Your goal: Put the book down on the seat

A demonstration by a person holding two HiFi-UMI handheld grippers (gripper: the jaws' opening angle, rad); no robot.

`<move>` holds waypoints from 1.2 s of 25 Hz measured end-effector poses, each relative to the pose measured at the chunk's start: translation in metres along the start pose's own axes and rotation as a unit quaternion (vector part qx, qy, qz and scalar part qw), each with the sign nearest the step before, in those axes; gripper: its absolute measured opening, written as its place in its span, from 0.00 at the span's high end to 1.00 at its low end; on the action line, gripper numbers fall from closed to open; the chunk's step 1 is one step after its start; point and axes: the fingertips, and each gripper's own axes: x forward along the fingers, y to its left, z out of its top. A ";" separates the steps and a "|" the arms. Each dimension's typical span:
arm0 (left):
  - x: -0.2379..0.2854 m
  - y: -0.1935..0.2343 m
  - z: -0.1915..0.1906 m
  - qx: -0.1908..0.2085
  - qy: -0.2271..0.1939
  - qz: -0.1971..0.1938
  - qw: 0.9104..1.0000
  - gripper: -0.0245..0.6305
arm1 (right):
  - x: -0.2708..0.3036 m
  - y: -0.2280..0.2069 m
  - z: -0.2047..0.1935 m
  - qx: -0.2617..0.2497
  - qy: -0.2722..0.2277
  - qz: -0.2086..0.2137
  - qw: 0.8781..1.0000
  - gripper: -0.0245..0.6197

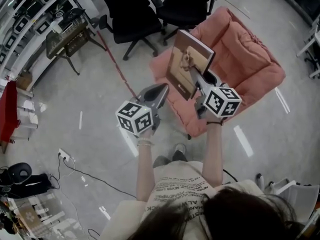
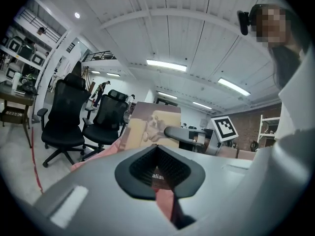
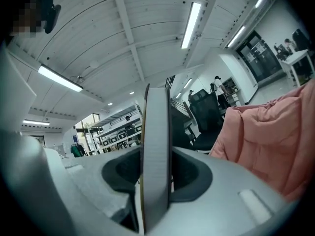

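While book (image 1: pixel 187 64) stood upright on edge, in air over front of pink seat (image 1: pixel 245 59), right gripper (image 1: pixel 196 81) was clamped on its lower edge, jaws pressed against both covers, book's page edge (image 3: pixel 156 156) running straight up between them. Book not touching seat. Left gripper (image 1: pixel 161 89) hovered just off seat's front edge, over floor, jaws drawn together, nothing between. Two black office chairs (image 1: pixel 135 14) stood near seat.

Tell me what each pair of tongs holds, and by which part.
Right tongs grip the book by its lower edge, upright over the seat. Left tongs: shut, empty.
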 end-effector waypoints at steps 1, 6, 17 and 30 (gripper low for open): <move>0.003 0.002 0.001 -0.002 0.001 -0.002 1.000 0.98 | 0.000 -0.003 0.000 0.001 0.000 -0.003 1.000 0.73; 0.019 -0.005 -0.003 0.004 0.016 -0.032 0.999 0.98 | -0.017 -0.016 0.004 0.020 -0.022 -0.028 0.999 0.73; 0.104 0.024 -0.003 -0.004 0.065 -0.135 0.989 0.98 | 0.004 -0.086 0.014 0.046 -0.042 -0.127 0.990 0.73; 0.174 0.101 0.009 -0.006 0.119 -0.237 0.964 0.98 | 0.068 -0.124 0.010 0.059 -0.059 -0.223 0.971 0.73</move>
